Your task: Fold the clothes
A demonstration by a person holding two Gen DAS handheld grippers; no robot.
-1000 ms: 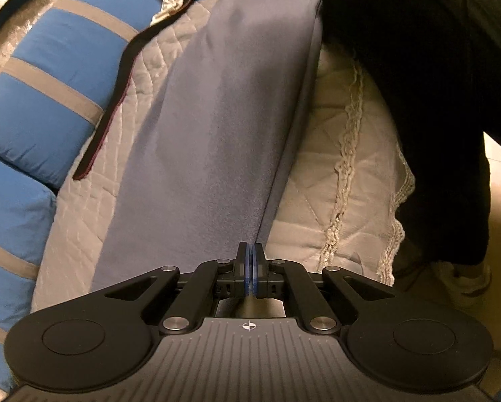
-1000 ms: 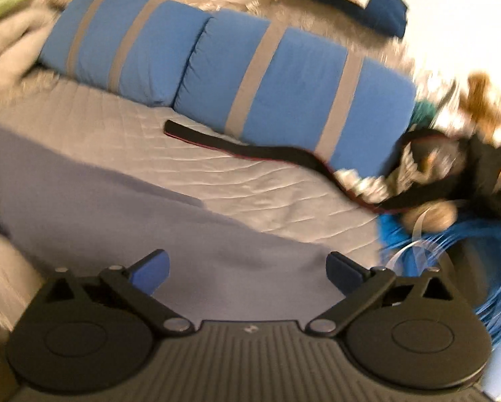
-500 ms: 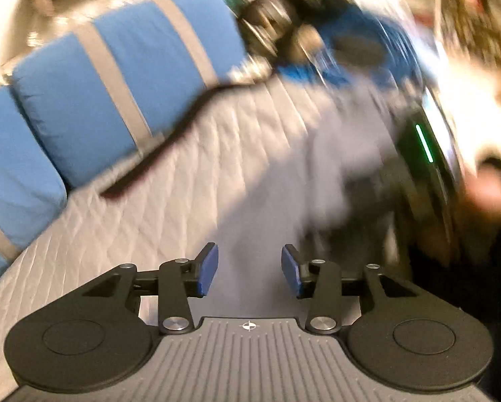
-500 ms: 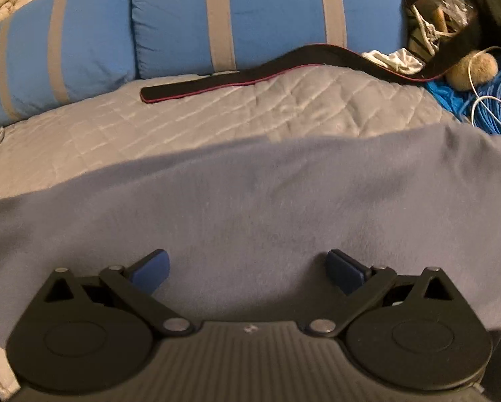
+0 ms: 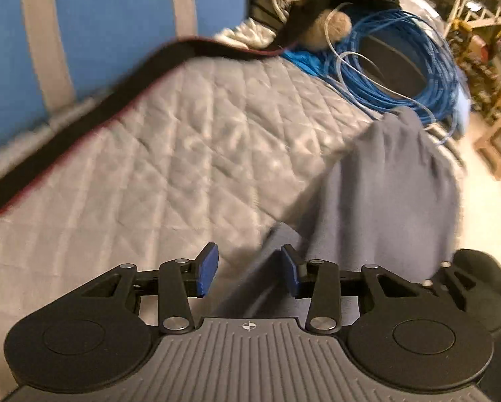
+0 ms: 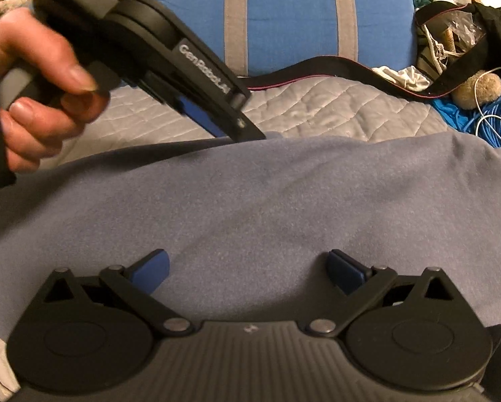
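A grey-blue garment (image 6: pixel 250 201) lies spread across the quilted bed cover (image 6: pixel 334 110). In the right wrist view my right gripper (image 6: pixel 247 268) hovers low over its middle, open wide with nothing between its fingers. A hand (image 6: pixel 39 100) holds my left gripper (image 6: pixel 250 135) with its tips at the garment's far edge. In the left wrist view the left gripper (image 5: pixel 248 269) has its jaws closing with a gap still showing. The garment (image 5: pixel 384 201) bunches up to the right, and its edge runs between the pads, near the right one.
Blue pillows with grey stripes (image 6: pixel 284 16) line the back of the bed, and a black strap (image 6: pixel 317 67) lies in front of them. A coil of blue cable (image 5: pixel 418 67), a plush toy (image 6: pixel 481 88) and dark clutter crowd the right end. Bare quilt (image 5: pixel 166 154) spreads to the left.
My left gripper swung from the bed's side to the garment's far edge, opened from shut, then narrowed. It now shows in the right wrist view. The right gripper dropped over the garment, then held still.
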